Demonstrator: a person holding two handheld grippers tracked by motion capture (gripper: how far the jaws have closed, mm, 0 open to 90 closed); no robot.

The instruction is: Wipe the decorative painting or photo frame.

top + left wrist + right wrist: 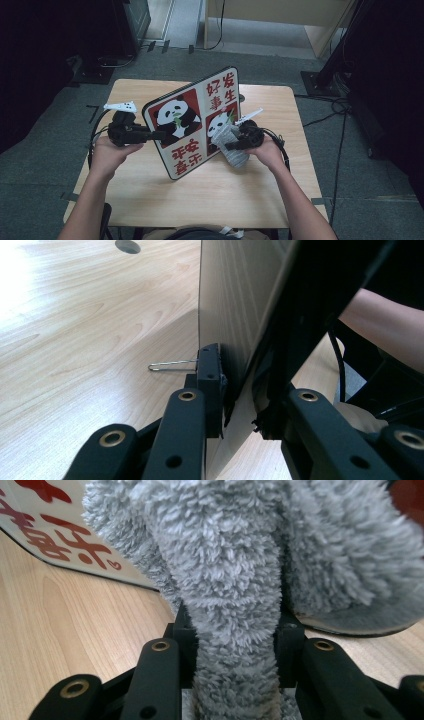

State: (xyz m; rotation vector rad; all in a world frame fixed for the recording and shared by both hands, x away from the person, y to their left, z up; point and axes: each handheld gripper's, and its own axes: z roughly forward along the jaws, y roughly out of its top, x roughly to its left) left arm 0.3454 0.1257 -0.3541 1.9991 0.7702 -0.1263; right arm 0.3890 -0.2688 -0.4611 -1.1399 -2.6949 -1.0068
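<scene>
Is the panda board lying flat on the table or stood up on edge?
On edge, tilted. The panda board rests its lower corner on the table, with the left claw clamped on its side edge.

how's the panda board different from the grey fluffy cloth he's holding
The panda board is flat and rigid, printed with pandas and red characters; the grey cloth is soft, shaggy and plain. The board stands tilted on one corner on the table; the cloth hangs bunched against the board's face. The board is much the larger. Both are clamped: the left gripper grips the board's edge, the right gripper pinches the cloth.
</scene>
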